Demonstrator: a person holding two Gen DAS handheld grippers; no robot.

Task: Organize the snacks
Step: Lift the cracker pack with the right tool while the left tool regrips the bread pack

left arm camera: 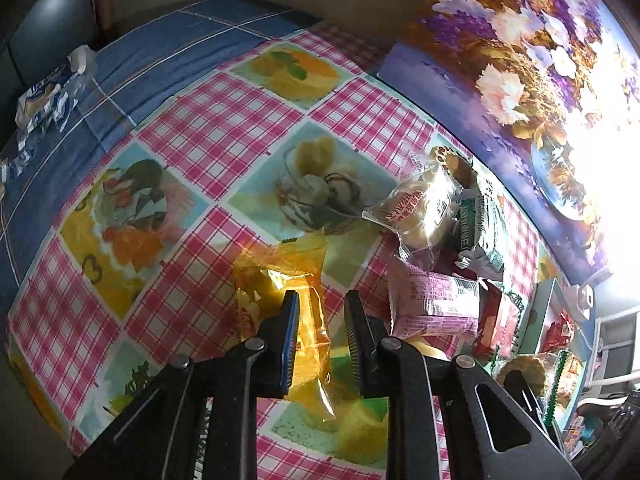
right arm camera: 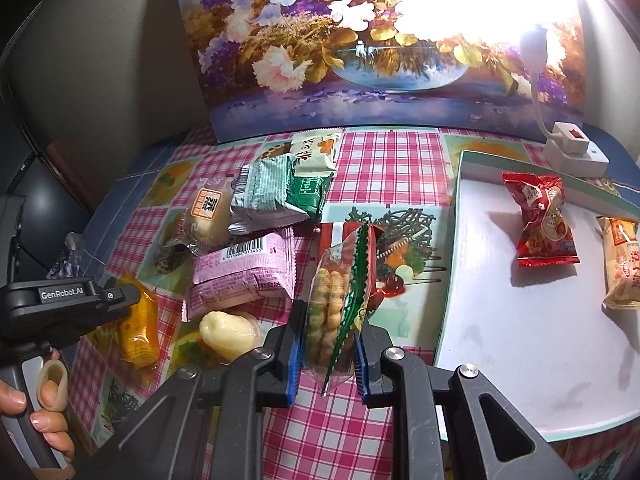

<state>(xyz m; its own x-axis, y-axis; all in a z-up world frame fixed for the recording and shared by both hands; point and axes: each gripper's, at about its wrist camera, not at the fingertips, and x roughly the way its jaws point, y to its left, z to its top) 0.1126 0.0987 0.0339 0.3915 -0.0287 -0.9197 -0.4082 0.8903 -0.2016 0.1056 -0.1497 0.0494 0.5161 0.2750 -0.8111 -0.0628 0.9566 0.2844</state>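
Jaws of the right gripper [right arm camera: 329, 354] are clenched on a clear biscuit packet [right arm camera: 334, 308] with a green serrated seam, held upright above the near part of the table [right arm camera: 392, 168]. Jaws of the left gripper [left arm camera: 322, 346] stand released, straddling one end of an orange-yellow snack packet [left arm camera: 280, 276] that lies flat on the checked tablecloth [left arm camera: 208, 136] near the table's left edge.

Just beyond the right gripper, a pale wrapped bun [right arm camera: 228, 334] lies on the cloth, with a pink packet [right arm camera: 244, 274] touching its far side. A red packet [right arm camera: 340, 236] lies behind the held biscuits. Farther back, a round pastry [right arm camera: 208, 216] in clear film rests beside a stack of green-and-white packets [right arm camera: 276, 192], and a cream packet [right arm camera: 316, 154] sits at the far edge of the pile.

A white tray [right arm camera: 520, 360] occupies the table's right side. It carries a red candy bag [right arm camera: 544, 220] toward its far edge and a beige packet [right arm camera: 622, 264] at its right edge, the two apart.

At the far edge of the table, a floral painting [right arm camera: 360, 48] stands upright, with a white lamp base [right arm camera: 576, 150] at the far right corner.
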